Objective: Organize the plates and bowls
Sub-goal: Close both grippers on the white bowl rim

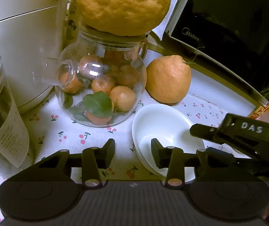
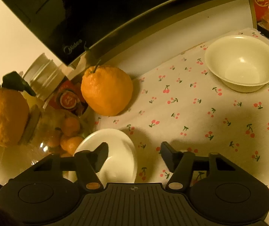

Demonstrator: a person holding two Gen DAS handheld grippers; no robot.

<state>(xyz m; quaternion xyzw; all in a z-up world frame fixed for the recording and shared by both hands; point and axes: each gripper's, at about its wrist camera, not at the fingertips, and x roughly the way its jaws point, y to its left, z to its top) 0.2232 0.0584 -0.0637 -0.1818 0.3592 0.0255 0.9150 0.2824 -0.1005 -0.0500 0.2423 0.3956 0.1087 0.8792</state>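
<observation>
Between our two pairs of black fingers on a cherry-print tablecloth [image 2: 191,113], a shallow white glazed ceramic dish [image 1: 162,124] lies low at the near edge, seemingly two such dishes nested, to judge by the doubled rim. Our left gripper [image 1: 132,153] straddles the dish's left rim, one finger [image 1: 159,154] inside the bowl, the other on the cloth outside; the jaws stand partly parted and whether the pads yet press the rim we cannot tell. Our right gripper [image 2: 134,156] straddles the opposite rim likewise, one finger [image 2: 101,156] over the dish's well, the other clear above the cloth, not visibly clamped.

We judge the dish stiff, light, slick-glazed and breakable; the thin rim is the only purchase, and a pinch across it, squarely, should hold.

Just beyond the dish to the left stands a clear round glass jar of small oranges [image 1: 100,86], a large bumpy orange citrus fruit [image 1: 123,5] perched on its lid. Another large orange citrus fruit [image 2: 106,90] sits behind the dish. Far right, well apart, waits a deeper cream round bowl [image 2: 241,64]. A black microwave oven [image 1: 224,30] closes the scene.
</observation>
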